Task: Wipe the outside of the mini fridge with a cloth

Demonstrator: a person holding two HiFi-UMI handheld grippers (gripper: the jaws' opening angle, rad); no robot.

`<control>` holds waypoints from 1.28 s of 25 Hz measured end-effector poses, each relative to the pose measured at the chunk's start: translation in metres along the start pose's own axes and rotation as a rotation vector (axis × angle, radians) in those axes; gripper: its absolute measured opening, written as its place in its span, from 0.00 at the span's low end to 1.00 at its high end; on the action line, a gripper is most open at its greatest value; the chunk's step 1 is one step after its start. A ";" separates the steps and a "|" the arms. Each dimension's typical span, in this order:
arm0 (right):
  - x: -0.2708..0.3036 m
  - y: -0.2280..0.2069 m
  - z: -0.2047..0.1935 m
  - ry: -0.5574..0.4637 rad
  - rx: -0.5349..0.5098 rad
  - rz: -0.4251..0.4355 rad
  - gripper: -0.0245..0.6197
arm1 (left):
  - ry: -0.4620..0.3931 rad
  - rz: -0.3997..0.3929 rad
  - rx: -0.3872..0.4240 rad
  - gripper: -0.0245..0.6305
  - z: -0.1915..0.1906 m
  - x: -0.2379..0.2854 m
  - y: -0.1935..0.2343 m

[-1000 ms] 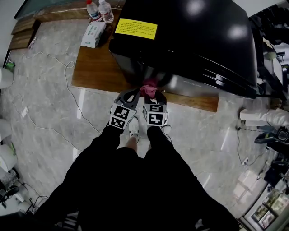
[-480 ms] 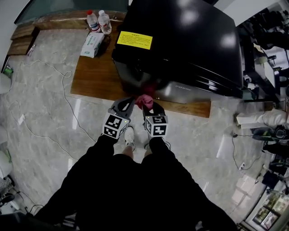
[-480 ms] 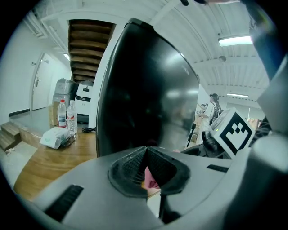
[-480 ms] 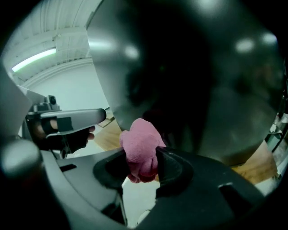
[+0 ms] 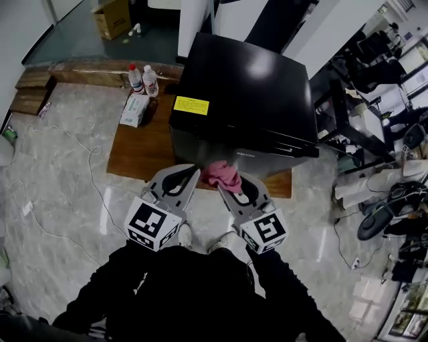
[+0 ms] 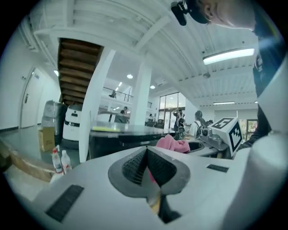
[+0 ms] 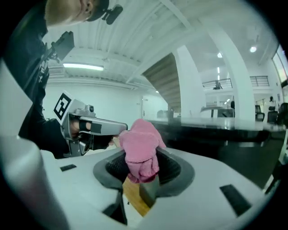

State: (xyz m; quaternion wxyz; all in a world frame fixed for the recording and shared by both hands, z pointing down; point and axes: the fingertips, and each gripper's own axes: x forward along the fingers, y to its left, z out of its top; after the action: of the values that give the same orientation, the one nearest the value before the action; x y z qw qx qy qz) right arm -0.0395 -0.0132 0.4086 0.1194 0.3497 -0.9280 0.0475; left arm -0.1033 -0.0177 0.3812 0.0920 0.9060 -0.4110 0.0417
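While the right gripper (image 7: pixel 141 173) clamps it, the pink cloth (image 7: pixel 140 148) bunches above the fingers.
Glossy black mini fridge (image 5: pixel 247 87), yellow label (image 5: pixel 191 105) on top, stands ahead of the fingertips; left gripper (image 6: pixel 146 155) closed, empty.

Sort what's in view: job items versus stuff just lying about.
Job: mini fridge; pink cloth; right claw, shut on the cloth.
Lying about: water bottles; tissue pack; cardboard box; floor cable.
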 end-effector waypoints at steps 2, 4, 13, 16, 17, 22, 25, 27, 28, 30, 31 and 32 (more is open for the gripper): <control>-0.009 -0.003 0.049 -0.051 -0.045 0.001 0.27 | -0.054 -0.021 0.038 0.05 0.048 -0.007 -0.001; -0.018 -0.007 0.093 -0.090 -0.092 -0.006 0.27 | -0.099 -0.029 0.067 0.05 0.087 -0.014 0.000; -0.026 -0.067 0.203 -0.130 -0.183 0.031 0.27 | -0.191 0.019 0.185 0.05 0.198 0.013 0.014; -0.019 -0.095 0.220 -0.100 -0.179 0.073 0.27 | -0.195 0.054 0.208 0.05 0.219 0.033 0.021; -0.016 -0.104 0.224 -0.090 -0.182 0.084 0.27 | -0.194 0.065 0.207 0.05 0.222 0.041 0.023; 0.001 -0.143 0.247 -0.052 -0.223 0.139 0.27 | -0.175 0.127 0.229 0.05 0.238 0.074 0.039; 0.019 -0.160 0.258 -0.025 -0.241 0.161 0.27 | -0.167 0.154 0.204 0.05 0.245 0.090 0.056; 0.035 -0.170 0.264 -0.001 -0.243 0.177 0.27 | -0.156 0.175 0.204 0.05 0.249 0.102 0.068; 0.045 -0.175 0.267 0.011 -0.243 0.184 0.28 | -0.150 0.182 0.206 0.05 0.251 0.108 0.073; 0.066 -0.185 0.270 0.038 -0.241 0.190 0.28 | -0.135 0.189 0.213 0.05 0.254 0.120 0.086; 0.078 -0.189 0.270 0.054 -0.237 0.190 0.28 | -0.126 0.189 0.216 0.05 0.255 0.125 0.094; 0.091 -0.193 0.268 0.071 -0.232 0.189 0.28 | -0.118 0.189 0.219 0.05 0.255 0.130 0.102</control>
State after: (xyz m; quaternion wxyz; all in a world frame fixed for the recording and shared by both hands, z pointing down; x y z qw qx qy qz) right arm -0.0293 -0.2624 0.1733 0.1865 0.2427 -0.9513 -0.0365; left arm -0.0946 -0.2301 0.1648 -0.0362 0.8687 -0.4923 0.0414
